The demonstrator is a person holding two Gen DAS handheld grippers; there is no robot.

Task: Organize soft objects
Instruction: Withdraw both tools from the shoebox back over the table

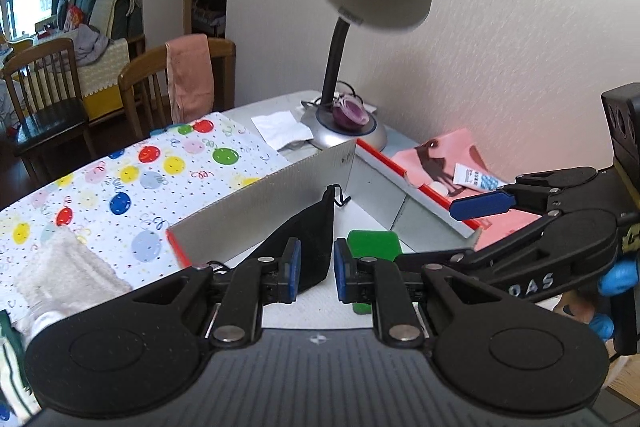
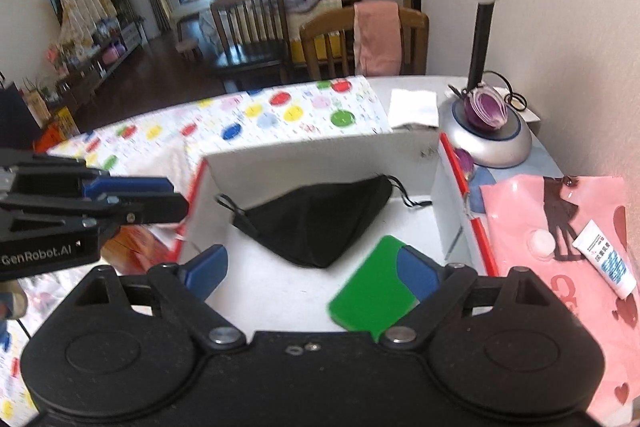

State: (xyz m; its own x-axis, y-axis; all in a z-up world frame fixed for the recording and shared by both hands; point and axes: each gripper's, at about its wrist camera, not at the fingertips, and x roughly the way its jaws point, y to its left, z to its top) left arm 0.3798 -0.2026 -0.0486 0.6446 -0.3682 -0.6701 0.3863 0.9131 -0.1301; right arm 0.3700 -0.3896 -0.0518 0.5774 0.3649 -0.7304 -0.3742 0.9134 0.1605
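My right gripper (image 2: 316, 267) gapes wide, empty; my left gripper (image 1: 314, 269) is narrowly parted, empty. The limp black fabric mask (image 2: 320, 223), creased, lies in the white cardboard box (image 2: 320, 151) at twelve o'clock, green foam block (image 2: 368, 295) at three.

Inside the white cardboard box with red-edged rims (image 2: 320, 155) lie a plain black fabric face mask (image 2: 320, 223) and a solid green flat pad (image 2: 368, 291). Left of the box spreads a white cloth with multicoloured balloon print (image 1: 132, 183); right of it, a pink sheet with dark silhouette figures (image 2: 560, 219).
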